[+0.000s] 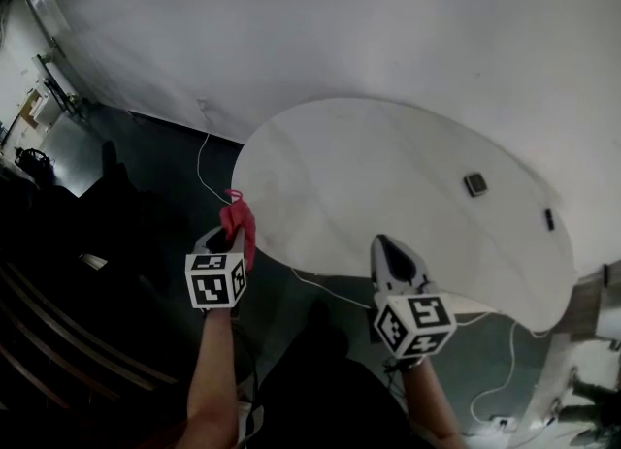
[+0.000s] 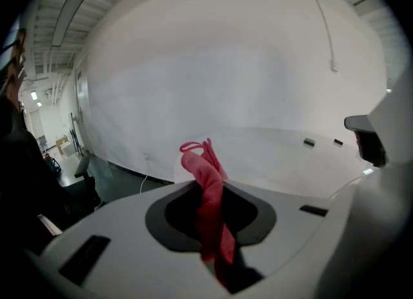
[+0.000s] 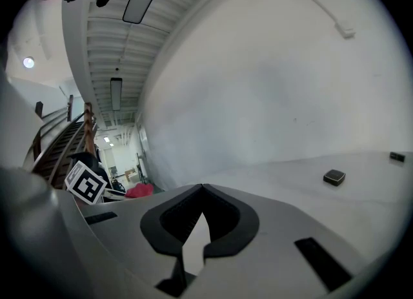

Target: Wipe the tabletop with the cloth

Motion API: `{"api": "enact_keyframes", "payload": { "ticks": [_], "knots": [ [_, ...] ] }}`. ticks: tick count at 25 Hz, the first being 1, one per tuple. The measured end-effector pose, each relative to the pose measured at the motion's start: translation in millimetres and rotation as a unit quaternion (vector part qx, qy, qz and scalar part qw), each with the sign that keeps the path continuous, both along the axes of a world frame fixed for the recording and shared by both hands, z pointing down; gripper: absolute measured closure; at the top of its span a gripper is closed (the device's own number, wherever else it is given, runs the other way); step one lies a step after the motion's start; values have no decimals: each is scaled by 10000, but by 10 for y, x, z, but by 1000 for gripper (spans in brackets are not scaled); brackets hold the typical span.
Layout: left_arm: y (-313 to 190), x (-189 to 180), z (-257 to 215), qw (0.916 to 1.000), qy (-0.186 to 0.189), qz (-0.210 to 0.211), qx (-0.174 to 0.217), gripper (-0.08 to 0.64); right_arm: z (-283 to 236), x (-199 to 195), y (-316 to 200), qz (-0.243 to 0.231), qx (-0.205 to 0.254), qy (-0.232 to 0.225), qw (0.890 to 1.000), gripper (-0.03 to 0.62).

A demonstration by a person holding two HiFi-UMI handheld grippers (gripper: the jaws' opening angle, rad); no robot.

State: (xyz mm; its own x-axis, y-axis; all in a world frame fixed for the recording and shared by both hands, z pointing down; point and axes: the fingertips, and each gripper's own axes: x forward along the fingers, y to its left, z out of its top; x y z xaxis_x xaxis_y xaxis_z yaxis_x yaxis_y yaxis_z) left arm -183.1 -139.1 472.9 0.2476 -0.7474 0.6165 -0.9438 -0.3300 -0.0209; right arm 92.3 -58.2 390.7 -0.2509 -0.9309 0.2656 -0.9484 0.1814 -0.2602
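Note:
A red cloth [image 1: 239, 223] hangs crumpled from my left gripper [image 1: 231, 236], which is shut on it just off the left rim of the round white table [image 1: 369, 171], over the dark floor. In the left gripper view the cloth [image 2: 201, 162] stands up between the jaws of the left gripper [image 2: 210, 191], with the tabletop [image 2: 271, 155] ahead. My right gripper [image 1: 381, 241] hovers at the table's near edge. The right gripper [image 3: 202, 188] is shut with its tips meeting and holds nothing. Its view also catches the cloth [image 3: 139, 191] at the left.
A small dark square object [image 1: 474, 183] lies on the table's right half, and a second dark piece [image 1: 549, 219] lies near the right rim. White cables [image 1: 204, 161] run over the floor by the wall. Dark furniture stands at the left.

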Motion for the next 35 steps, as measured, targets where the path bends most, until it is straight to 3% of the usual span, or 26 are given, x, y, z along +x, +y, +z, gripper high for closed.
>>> {"api": "enact_keyframes", "payload": {
  "ticks": [12,24,35],
  "knots": [
    [163,647,-541,9947,331,579,779,494,-212,154,206,54,298,136,9994,589],
    [466,932,-983,9809,841,861,1527,494,-199,333,288,147,355,279,9989,589],
    [618,998,-1018,9747,1123,896,1715,494,-157,277,315,27,350,294,9989,589]
  ]
}}
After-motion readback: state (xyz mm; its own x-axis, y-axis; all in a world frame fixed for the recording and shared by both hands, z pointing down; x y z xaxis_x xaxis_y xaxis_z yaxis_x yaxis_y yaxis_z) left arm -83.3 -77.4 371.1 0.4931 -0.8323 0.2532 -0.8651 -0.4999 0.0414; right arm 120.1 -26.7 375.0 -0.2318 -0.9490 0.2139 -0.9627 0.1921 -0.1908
